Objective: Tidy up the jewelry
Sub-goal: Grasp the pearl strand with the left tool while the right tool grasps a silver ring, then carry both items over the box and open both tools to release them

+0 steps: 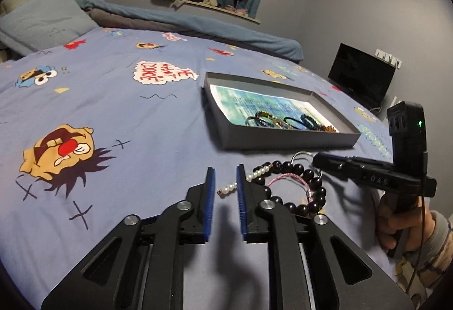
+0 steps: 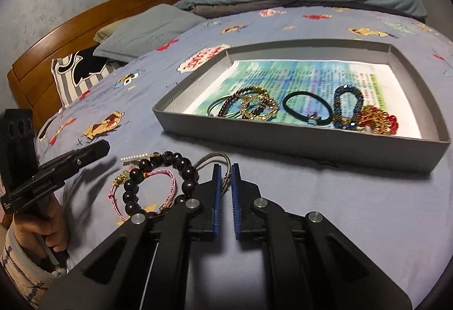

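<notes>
The right gripper (image 2: 225, 177) half hides a thin metal bangle (image 2: 214, 158) between narrow jaws; the left gripper (image 1: 225, 178) straddles pearls (image 1: 230, 188), part-open.

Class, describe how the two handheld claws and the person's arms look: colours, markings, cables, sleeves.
Both the left claw and right claw are black, with ribbed blue finger pads and silver pivot bolts. The right one carries a green light, white lettering and a thin cable. Both sleeves are pale with dark plaid lines.
</notes>
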{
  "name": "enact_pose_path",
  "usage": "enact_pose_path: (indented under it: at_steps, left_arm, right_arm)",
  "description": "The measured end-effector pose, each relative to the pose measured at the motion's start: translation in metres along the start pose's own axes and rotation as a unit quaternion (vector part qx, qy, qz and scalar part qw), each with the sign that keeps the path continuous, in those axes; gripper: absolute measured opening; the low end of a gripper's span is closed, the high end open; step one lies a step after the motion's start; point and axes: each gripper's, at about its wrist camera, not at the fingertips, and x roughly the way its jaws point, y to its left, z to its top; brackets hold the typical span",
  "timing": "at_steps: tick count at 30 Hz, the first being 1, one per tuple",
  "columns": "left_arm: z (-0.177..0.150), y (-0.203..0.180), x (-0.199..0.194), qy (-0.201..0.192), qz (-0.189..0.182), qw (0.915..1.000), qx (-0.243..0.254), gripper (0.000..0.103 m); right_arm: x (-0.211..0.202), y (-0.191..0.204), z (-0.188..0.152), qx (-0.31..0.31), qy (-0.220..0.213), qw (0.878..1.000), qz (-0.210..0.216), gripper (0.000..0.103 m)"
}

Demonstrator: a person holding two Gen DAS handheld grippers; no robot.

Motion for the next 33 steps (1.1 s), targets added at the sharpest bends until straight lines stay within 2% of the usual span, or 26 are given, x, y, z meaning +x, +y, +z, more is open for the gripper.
enact_pose_path:
  at_steps: [1, 3, 9, 16, 17, 21, 24, 33]
  left_arm:
    - [0.000, -0.001, 0.000, 0.001, 0.000, 1.0000, 0.003, 0.026]
    - [0.000, -0.004, 0.002, 0.006, -0.004, 0.9999, 0.014, 0.051]
    - [0.005, -0.017, 0.023, 0.049, -0.007, 0.9968, 0.063, 0.053]
    - [0.011, -0.014, 0.042, 0.079, -0.030, 0.9948, 0.056, 0.053]
    - [0.010, -0.015, 0.044, 0.082, -0.034, 0.9943, 0.059, 0.051]
    - [0.007, -0.019, 0.043, 0.084, -0.048, 0.9931, 0.067, 0.020]
    - [0.006, -0.024, 0.037, 0.072, -0.047, 0.9933, 0.077, 0.008]
    - [0.008, -0.018, 0.021, 0.039, -0.050, 0.9963, 0.058, 0.006]
  right_arm:
    - [-0.002, 0.000, 0.000, 0.001, -0.004, 1.000, -0.002, 0.007]
    - [-0.005, -0.002, -0.001, 0.004, -0.009, 1.000, -0.002, 0.007]
    - [-0.006, -0.003, -0.002, 0.007, -0.011, 1.000, -0.002, 0.007]
    - [-0.005, -0.004, -0.003, 0.010, -0.010, 1.000, -0.001, 0.007]
    - [-0.005, -0.004, -0.003, 0.010, -0.009, 1.000, -0.001, 0.007]
    - [-0.005, -0.004, -0.004, 0.009, -0.011, 1.000, -0.001, 0.007]
    - [-0.006, -0.004, -0.004, 0.008, -0.015, 1.000, -0.002, 0.007]
    - [-0.020, 0.001, -0.005, 0.000, -0.040, 0.999, -0.006, 0.005]
